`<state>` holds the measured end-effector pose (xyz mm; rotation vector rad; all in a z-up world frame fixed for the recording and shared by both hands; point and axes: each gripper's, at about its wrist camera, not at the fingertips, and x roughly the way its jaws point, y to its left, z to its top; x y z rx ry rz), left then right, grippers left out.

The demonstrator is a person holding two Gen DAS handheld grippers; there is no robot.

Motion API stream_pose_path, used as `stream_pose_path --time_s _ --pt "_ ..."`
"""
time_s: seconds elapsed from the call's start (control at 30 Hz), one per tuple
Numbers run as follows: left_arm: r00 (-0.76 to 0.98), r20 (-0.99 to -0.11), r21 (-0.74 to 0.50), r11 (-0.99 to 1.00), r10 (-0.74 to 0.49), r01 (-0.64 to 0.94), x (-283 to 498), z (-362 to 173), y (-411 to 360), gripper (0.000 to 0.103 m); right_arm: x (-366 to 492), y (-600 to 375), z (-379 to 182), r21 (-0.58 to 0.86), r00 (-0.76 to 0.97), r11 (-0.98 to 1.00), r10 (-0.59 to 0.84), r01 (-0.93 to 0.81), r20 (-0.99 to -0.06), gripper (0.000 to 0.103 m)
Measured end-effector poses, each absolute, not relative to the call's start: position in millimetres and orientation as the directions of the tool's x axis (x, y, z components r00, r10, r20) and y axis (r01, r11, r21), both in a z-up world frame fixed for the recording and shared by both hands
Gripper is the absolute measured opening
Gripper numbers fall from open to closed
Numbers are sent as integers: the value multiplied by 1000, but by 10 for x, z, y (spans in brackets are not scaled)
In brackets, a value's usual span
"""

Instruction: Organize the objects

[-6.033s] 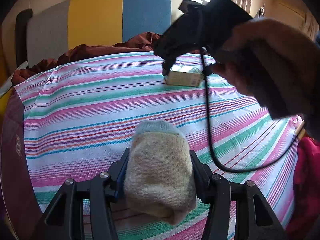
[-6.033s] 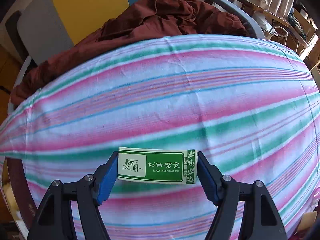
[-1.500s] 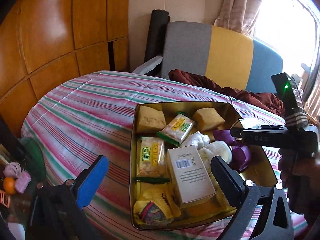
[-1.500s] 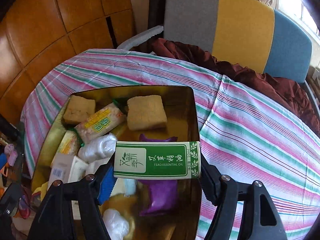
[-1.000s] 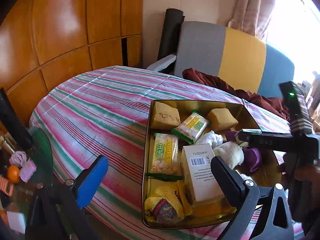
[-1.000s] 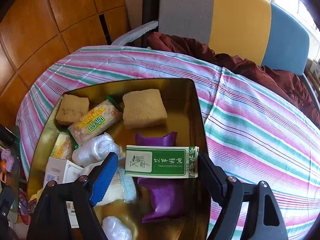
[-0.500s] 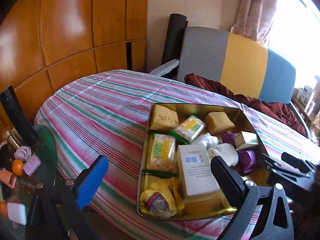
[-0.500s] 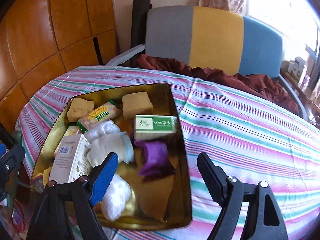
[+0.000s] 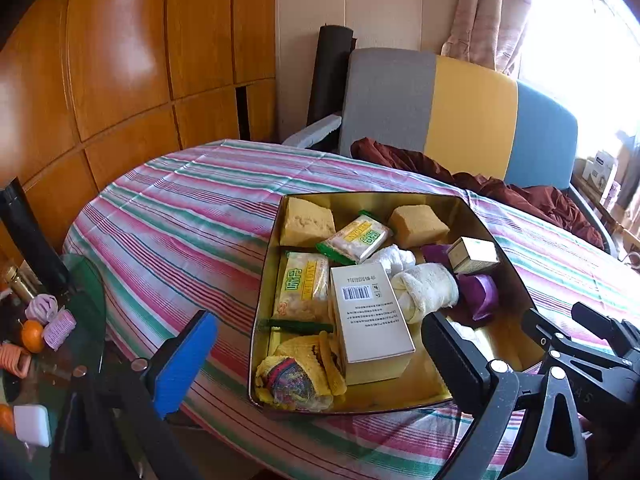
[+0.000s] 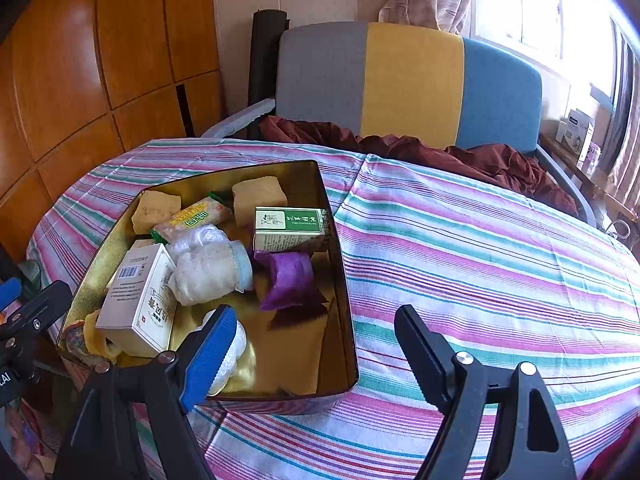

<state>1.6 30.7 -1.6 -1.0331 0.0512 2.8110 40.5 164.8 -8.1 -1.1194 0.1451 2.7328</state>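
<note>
- The room has wood panel walls [image 9: 120, 60], a window with a curtain [image 9: 492, 12], and a chair [image 10: 408, 80] in grey, yellow and blue behind the table.
- The table [image 10: 480, 248] is covered by a striped cloth; a dark red cloth [image 10: 460, 156] lies at its far edge, by the chair.
- A gold tin [image 10: 340, 320] stands on the table, and it holds all the small things.
- The left gripper [image 9: 320, 344] hangs near the front of the tin with its jaws wide apart and nothing between them.
- The right gripper [image 10: 312, 344] is over the near right corner of the tin, also spread wide and empty.
- A white box [image 9: 370, 312] lies in the tin at the left side.
- A rolled sock [image 10: 208, 272] lies beside it in the middle.
- The green box [image 10: 290, 228] rests against the right wall, with a purple pouch [image 10: 286, 280] just in front.
</note>
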Motion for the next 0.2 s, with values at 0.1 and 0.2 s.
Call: stream_pose_path --time_s 0.1,0.2 --pt "-753 -647 -21 -989 124 -144 8 -18 290 103 405 1619 -81 18 -699 -980 130 -201 -703 83" --pt "-745 -655 -25 -989 127 -147 -11 -26 284 103 405 1605 -66 15 -702 -980 131 -198 -700 83"
